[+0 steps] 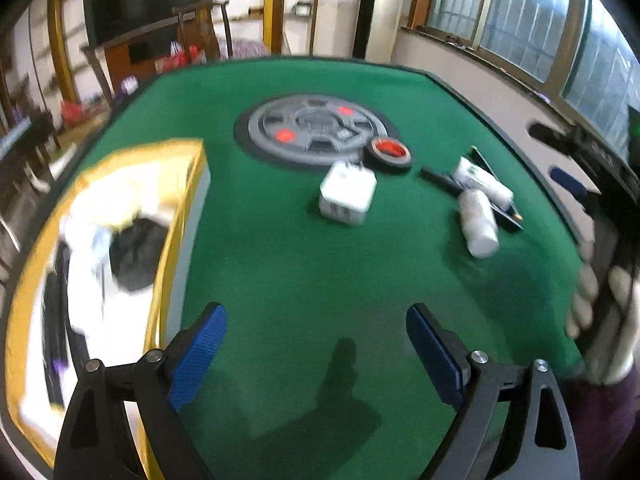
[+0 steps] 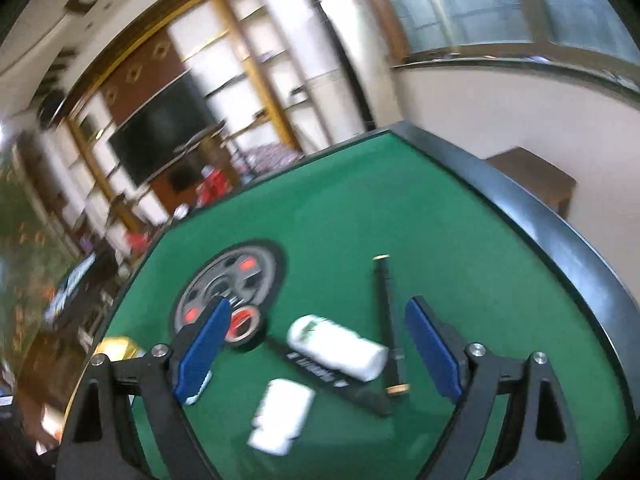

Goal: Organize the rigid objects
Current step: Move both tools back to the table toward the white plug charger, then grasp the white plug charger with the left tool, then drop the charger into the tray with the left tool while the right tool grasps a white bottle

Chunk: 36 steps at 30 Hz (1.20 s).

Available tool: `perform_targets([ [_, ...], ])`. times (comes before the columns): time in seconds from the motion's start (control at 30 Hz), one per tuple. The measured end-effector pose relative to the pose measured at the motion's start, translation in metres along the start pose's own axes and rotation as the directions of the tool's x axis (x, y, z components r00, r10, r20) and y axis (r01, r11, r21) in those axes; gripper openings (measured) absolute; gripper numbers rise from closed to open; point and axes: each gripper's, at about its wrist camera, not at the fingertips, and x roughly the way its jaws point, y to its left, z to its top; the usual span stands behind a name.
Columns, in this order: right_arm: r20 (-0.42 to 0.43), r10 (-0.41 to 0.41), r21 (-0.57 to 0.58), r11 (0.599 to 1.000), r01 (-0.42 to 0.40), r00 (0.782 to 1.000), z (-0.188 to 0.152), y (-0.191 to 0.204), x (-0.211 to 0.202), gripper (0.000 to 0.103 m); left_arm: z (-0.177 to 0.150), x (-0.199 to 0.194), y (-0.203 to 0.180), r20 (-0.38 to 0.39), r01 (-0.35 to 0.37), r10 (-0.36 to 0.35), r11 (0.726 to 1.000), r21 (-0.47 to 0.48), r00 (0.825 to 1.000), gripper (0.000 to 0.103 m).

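Green felt covers the mahjong table [image 1: 320,260] in front of you, with a dark raised rim and a grey round hub [image 1: 316,130] in its middle. Behind it you see shelves, a dark television and large windows. At the left edge of the felt stands a yellow box [image 1: 160,168]; it holds white and black things, too blurred to name.

Your left gripper [image 1: 316,354] hovers over bare felt, its blue pads wide apart and nothing between them. Your right gripper [image 2: 316,350] also stands wide open and grips nothing; it hangs above the loose objects.

These lie together right of the hub: a white charger plug [image 1: 347,199], two white bottles [image 2: 338,347] [image 2: 281,416] on their sides, a black flat strip [image 2: 340,384] under the upper bottle, a thin black rod [image 2: 386,320] with brass ends, and a tape roll [image 1: 388,155] touching the hub's edge.
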Motion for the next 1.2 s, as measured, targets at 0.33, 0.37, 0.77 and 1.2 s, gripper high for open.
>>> perform_targets([
  [0.33, -0.067, 0.001, 0.148, 0.989, 0.009, 0.998, -0.001, -0.049, 0.020, 0.088, 0.055, 0.083, -0.029, -0.019, -0.103, 0.106, 0.990, 0.094, 0.994, 0.093],
  [0.37, -0.069, -0.001, 0.147, 0.989, 0.011, 0.998, -0.001, -0.050, 0.020, 0.088, 0.058, 0.089, -0.031, -0.009, -0.122, 0.123, 0.987, 0.106, 0.992, 0.093],
  [0.77, -0.072, -0.040, 0.187, 0.981, 0.053, 0.997, -0.003, -0.063, 0.018, 0.088, 0.056, 0.078, -0.044, 0.033, -0.003, 0.000, 0.993, 0.116, 0.999, 0.042],
  [1.2, -0.107, -0.121, 0.121, 0.984, 0.133, 0.987, -0.007, -0.055, 0.030, 0.088, 0.010, -0.040, -0.003, 0.152, 0.183, -0.172, 0.981, -0.060, 0.973, 0.042],
])
